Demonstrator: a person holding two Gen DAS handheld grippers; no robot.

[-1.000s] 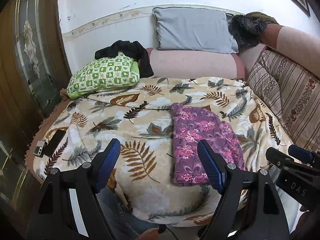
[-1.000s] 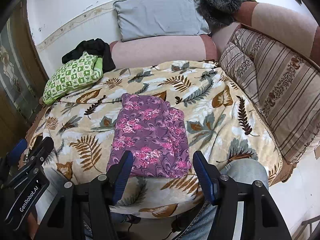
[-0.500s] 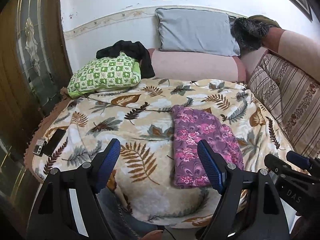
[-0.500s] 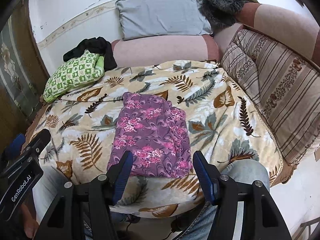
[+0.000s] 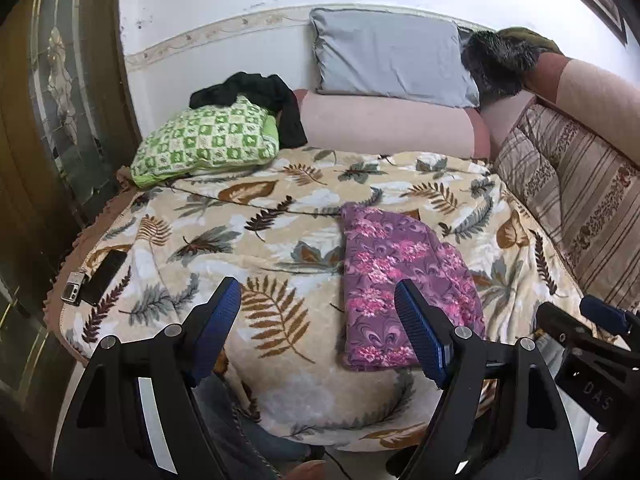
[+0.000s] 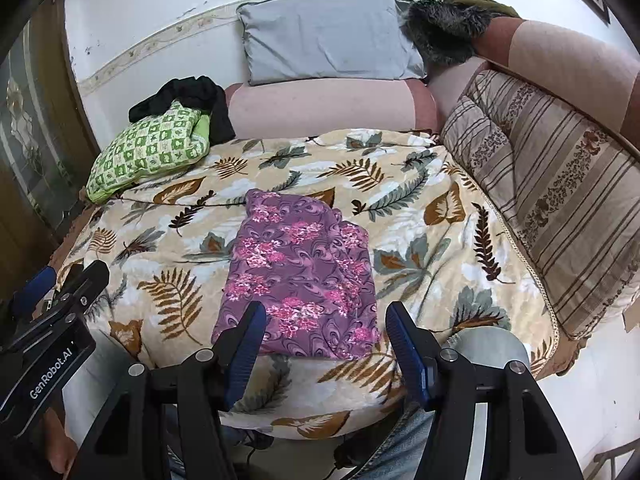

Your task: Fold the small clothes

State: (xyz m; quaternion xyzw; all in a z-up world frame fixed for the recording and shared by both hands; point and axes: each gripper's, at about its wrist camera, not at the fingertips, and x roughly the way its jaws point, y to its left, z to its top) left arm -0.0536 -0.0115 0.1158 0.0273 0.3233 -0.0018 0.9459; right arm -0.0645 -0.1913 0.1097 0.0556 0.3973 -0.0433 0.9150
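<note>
A purple floral garment point(image 5: 396, 276) lies folded flat on the leaf-patterned blanket point(image 5: 248, 240) near the bed's front edge; it also shows in the right wrist view point(image 6: 304, 276). My left gripper point(image 5: 318, 320) is open and empty, held above the front edge, left of the garment. My right gripper point(image 6: 324, 332) is open and empty, just in front of the garment's near edge. Neither touches the cloth. The right gripper point(image 5: 592, 320) shows at the right of the left wrist view, the left gripper point(image 6: 68, 284) at the left of the right wrist view.
A green checked pillow point(image 5: 208, 140) with a black garment point(image 5: 256, 92) lies at the back left. A grey pillow point(image 5: 388, 60) and pink bolster point(image 5: 388, 128) stand behind. A striped cushion point(image 6: 552, 184) lines the right. A phone point(image 5: 102, 276) lies at the left edge.
Both grippers have drawn back and risen slightly, so the bed looks a little farther. The garment has not moved. Both jaws stay open.
</note>
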